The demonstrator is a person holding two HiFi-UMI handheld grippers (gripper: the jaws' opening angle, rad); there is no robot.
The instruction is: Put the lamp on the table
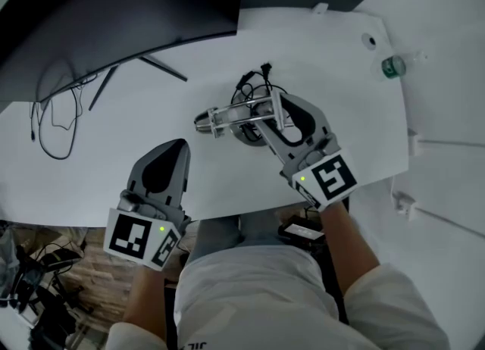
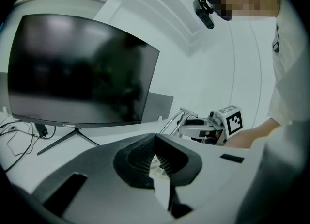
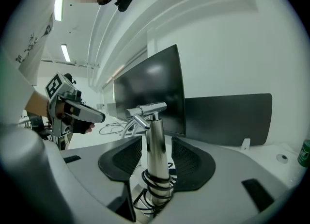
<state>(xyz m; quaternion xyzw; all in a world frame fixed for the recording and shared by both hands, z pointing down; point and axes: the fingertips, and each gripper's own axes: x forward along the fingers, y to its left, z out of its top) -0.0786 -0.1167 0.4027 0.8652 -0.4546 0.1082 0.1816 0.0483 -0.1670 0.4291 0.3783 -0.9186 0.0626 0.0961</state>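
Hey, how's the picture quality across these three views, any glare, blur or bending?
Head view: the wide lens bends the white table edges, and the light is even with soft shadows. Left gripper view: the dark curved monitor looks murky and soft. Right gripper view: the silver metal lamp post carries bright reflections, and a ceiling strip light glares.

— What are we wearing behind the left gripper (image 1: 179,145) and the right gripper (image 1: 267,104)?

— We are wearing a white shirt (image 1: 250,288). Its short sleeves (image 1: 390,295) are ending well behind both grippers, and dark lettering (image 1: 198,345) is showing at the hem.

— And how are the grippers themselves looking?

— We are seeing smooth grey shells with black ribbed pads (image 3: 191,164) at the front. At the rear, each is bearing a white cube (image 1: 327,178) with black square markers, and a small green light (image 1: 302,178) is glowing on it.
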